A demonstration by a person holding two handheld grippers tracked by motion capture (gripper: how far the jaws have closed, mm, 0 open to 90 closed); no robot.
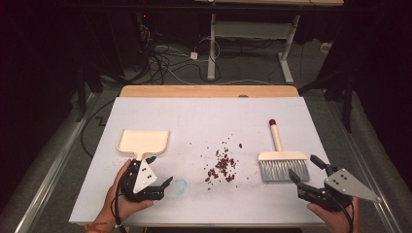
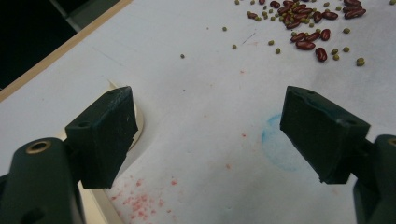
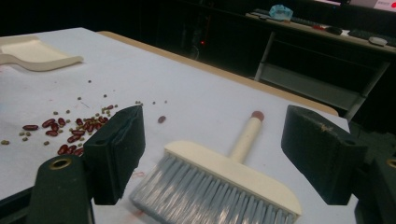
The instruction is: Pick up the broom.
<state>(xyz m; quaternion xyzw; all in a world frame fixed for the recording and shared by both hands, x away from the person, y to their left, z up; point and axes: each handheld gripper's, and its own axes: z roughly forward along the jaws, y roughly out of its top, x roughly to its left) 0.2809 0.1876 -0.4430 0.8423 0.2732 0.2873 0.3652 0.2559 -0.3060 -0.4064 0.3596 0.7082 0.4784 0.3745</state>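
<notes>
left gripper (image 1: 162, 171) spread, probably at dustpan (image 1: 144, 141) handle | right gripper (image 1: 304, 168) spread near brush (image 1: 282, 160)

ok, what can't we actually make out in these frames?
- Dustpan handle: left gripper view, mostly hidden behind the near jaw; in the high view the left gripper covers it.
- Brush: right gripper view, bristle tips cut off by the bottom edge.
- Small green bits among the beans: high view, too small to tell apart.
- Items on the far desk: right gripper view, dark and too small to identify.
</notes>
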